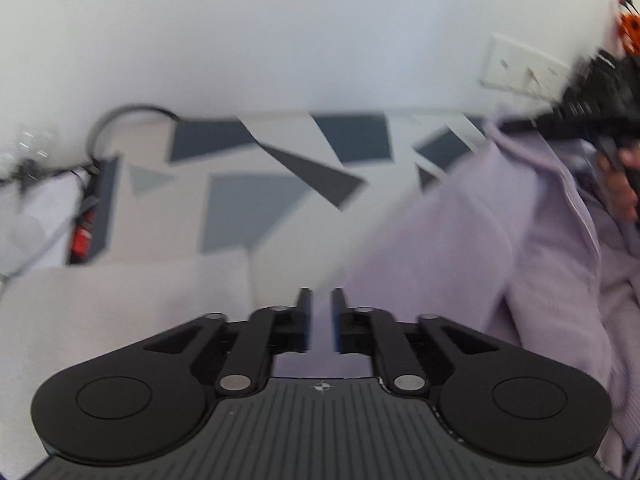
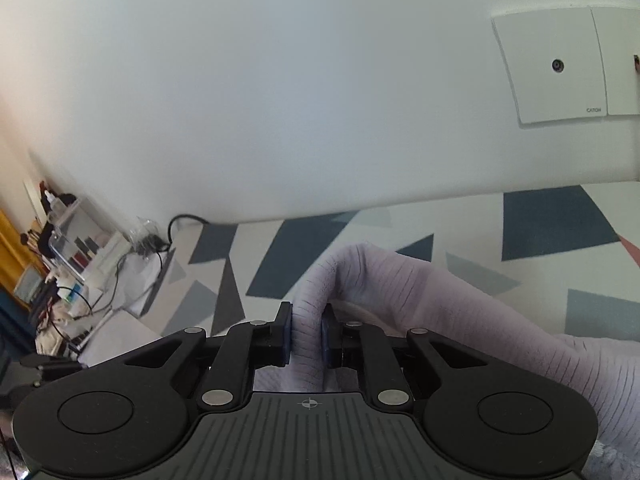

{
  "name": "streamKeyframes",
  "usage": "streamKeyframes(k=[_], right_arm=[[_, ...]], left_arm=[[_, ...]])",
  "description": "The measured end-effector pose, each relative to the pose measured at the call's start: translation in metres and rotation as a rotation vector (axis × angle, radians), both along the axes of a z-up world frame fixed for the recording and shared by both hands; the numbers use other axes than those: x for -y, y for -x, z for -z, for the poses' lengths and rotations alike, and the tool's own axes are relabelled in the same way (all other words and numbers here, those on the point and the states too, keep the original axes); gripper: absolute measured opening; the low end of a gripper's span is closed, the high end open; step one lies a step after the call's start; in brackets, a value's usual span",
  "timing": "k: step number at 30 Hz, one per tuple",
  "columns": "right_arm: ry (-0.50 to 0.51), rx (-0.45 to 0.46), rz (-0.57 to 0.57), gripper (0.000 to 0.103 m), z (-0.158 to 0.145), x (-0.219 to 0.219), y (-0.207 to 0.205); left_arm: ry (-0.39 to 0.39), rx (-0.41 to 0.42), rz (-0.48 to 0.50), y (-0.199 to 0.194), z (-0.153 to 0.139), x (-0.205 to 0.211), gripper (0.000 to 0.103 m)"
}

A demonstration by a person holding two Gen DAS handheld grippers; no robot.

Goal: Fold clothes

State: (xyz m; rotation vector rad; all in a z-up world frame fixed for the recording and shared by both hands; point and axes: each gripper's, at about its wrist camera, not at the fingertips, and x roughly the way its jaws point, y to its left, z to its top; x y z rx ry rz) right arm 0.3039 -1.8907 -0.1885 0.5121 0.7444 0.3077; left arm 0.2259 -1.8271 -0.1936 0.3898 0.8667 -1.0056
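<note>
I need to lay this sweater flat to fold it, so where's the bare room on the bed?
The patterned bedspread lies bare between the wall and the lilac sweater. Bare too is the stretch left of the sweater toward the pillow. The far left is crowded by the cluttered shelf and cables.

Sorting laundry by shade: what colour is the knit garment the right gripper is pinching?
Pale lilac ribbed knit garment, clearest in the right wrist view.

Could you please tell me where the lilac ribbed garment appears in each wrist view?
Left wrist view: lilac ribbed garment fills the right side, rising toward the right gripper.
Right wrist view: garment bunched at centre, pinched in that gripper's jaws.
Shared landmark: geometric-patterned sheet.
</note>
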Motion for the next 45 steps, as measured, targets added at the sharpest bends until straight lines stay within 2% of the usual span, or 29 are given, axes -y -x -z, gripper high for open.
streamKeyframes(k=[1,4,5,6,7,8,14,17,18,19,20,21,22,25,27,31,35,37,41,45], right_arm=[[0.004,-0.003,-0.001,0.012,0.001,0.002,0.000],[0.024,-0.040,-0.005,0.012,0.009,0.005,0.003],[0.031,-0.055,-0.005,0.012,0.013,0.006,0.004],[0.035,-0.065,-0.005,0.012,0.016,0.007,0.005],[0.031,-0.065,-0.002,0.012,0.017,0.008,0.006],[0.027,-0.065,0.002,0.012,0.019,0.008,0.007],[0.002,-0.064,0.022,0.012,0.025,0.012,0.013],[-0.010,-0.063,0.032,0.012,0.029,0.013,0.016],[-0.014,-0.063,0.035,0.012,0.030,0.014,0.017],[-0.018,-0.063,0.039,0.012,0.031,0.014,0.018],[-0.022,-0.064,0.041,0.012,0.031,0.015,0.018],[-0.026,-0.064,0.043,0.012,0.032,0.015,0.019],[-0.030,-0.065,0.045,0.012,0.032,0.016,0.019],[-0.041,-0.067,0.052,0.012,0.034,0.017,0.020],[-0.048,-0.068,0.056,0.012,0.034,0.018,0.021],[-0.070,-0.043,0.064,0.012,0.026,0.022,0.024],[-0.157,0.029,0.069,0.012,0.011,0.029,0.026],[-0.161,0.035,0.069,0.012,0.007,0.028,0.021],[-0.073,0.034,0.038,0.011,-0.001,0.013,0.000],[-0.033,0.096,0.060,0.011,-0.014,0.007,-0.028]], left_arm=[[-0.013,0.003,0.036,0.007,0.004,0.001,0.038],[-0.024,0.014,0.102,0.023,0.010,0.004,0.041],[-0.004,0.007,0.111,0.026,0.009,0.004,0.042],[0.016,0.002,0.119,0.028,0.007,0.004,0.052],[0.029,0.004,0.132,0.030,0.005,0.004,0.066],[0.031,0.020,0.148,0.033,0.004,0.007,0.070],[-0.084,0.081,0.225,0.039,0.018,0.031,0.070],[-0.115,0.131,0.273,0.049,0.020,0.038,0.064],[-0.115,0.127,0.273,0.049,0.020,0.039,0.056],[-0.116,0.123,0.273,0.049,0.020,0.040,0.040],[-0.116,0.119,0.273,0.049,0.020,0.041,0.036],[-0.116,0.115,0.273,0.050,0.020,0.041,0.027],[-0.113,0.117,0.267,0.051,0.020,0.042,0.009],[-0.112,0.165,0.251,0.058,0.022,0.038,0.006],[-0.080,0.180,0.209,0.059,0.016,0.032,0.005],[0.062,0.170,0.073,0.047,-0.016,0.012,0.003],[0.175,0.104,-0.041,0.024,-0.038,-0.006,0.003],[0.161,0.127,-0.058,0.018,-0.037,-0.002,0.003],[0.117,0.187,-0.090,0.002,-0.031,0.009,0.003],[0.081,0.216,-0.170,-0.030,-0.015,0.020,0.003]])
